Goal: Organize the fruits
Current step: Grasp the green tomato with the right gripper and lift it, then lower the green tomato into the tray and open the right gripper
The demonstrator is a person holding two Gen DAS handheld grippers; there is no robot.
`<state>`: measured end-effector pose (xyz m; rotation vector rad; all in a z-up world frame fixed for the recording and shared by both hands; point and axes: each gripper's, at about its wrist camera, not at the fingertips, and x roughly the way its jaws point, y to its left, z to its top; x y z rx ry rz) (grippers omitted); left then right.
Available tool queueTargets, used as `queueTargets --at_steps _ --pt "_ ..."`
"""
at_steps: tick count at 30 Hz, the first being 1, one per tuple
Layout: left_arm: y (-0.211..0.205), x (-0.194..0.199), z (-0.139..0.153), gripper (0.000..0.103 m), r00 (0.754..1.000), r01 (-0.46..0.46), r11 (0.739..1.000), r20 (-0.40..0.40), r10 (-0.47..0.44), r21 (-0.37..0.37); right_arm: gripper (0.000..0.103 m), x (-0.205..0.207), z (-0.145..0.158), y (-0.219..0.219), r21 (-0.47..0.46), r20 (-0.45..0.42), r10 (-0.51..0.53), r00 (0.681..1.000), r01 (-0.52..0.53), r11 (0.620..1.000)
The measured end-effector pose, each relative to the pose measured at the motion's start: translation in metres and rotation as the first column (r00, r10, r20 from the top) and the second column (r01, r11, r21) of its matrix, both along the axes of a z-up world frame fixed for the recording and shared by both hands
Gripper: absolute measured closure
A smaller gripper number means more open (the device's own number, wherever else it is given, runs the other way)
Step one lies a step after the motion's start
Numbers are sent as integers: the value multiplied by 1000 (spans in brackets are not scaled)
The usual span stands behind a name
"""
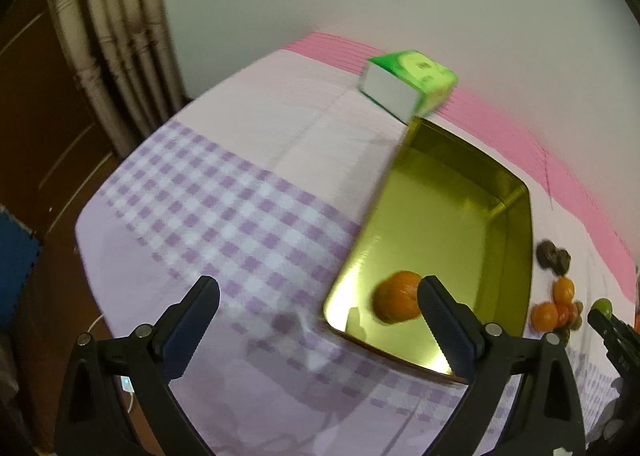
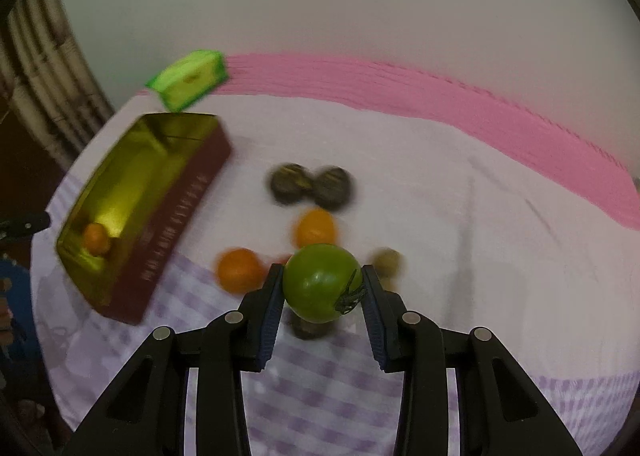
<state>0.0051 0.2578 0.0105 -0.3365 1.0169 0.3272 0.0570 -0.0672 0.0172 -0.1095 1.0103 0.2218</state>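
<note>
Gold tin [image 2: 120, 192] sits left on the checked cloth [image 2: 328, 408], one orange [image 2: 96, 238] already in its near corner. Right gripper [image 2: 322, 288] is clamped on a green tomato [image 2: 320, 282] — looks lifted off the fruit pile [image 2: 316, 230]. Left gripper [image 1: 318, 310] is spread wide, empty, by the tin. Next, I'd say: carry the tomato left over the tin's rim, then release.

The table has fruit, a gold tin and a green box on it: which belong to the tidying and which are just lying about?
Part of the job:
- green tomato in the right tool
- orange in the gold tin
- loose oranges
- dark round fruits

Just lying about:
- green box
- curtain
</note>
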Motion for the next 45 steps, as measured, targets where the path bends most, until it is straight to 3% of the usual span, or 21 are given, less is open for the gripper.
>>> queueTargets --at_steps 9,17,26,45 --pt "41 -13 0 5 992 -122 992 -4 122 -31 64 7 9 107 19 6 211 977 -211 977" --pt "44 -12 -7 5 992 -123 991 -21 122 -55 64 13 -16 176 -2 -58 323 944 -324 946" --pt "42 -10 -11 5 992 -118 992 -41 116 -47 64 13 -49 201 -54 -136 368 920 -377 924" --pt "36 -8 -11 5 994 -102 994 -43 101 -33 64 18 -52 186 -137 -142 344 928 -362 922"
